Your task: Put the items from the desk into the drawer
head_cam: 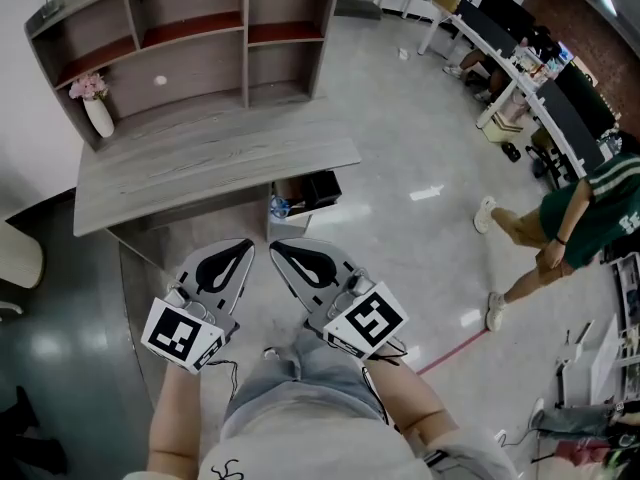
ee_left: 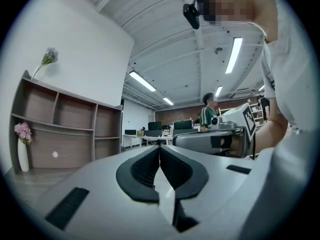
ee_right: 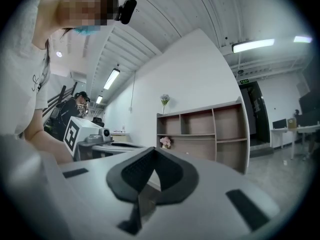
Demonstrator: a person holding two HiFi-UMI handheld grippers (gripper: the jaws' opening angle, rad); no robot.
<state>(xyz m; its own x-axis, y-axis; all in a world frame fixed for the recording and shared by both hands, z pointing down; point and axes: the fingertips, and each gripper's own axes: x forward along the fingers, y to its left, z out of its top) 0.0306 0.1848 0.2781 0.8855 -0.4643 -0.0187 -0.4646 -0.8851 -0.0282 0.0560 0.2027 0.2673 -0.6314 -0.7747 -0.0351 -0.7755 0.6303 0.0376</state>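
Nearest, the left claw (head_cam: 240, 251) and right claw (head_cam: 283, 252), both closed on nothing, point ahead at the desk (head_cam: 220, 153), its flower vase (head_cam: 98, 116) lying far left.

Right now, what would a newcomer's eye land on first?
The grey left tongs and right tongs, both shut and empty, low in the middle. Beyond them a grey desk with a white vase of pink flowers at its left end. A person in green strides at the right.

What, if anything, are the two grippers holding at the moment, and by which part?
Nothing is held: the left gripper and the right gripper each have their jaws closed together, empty.
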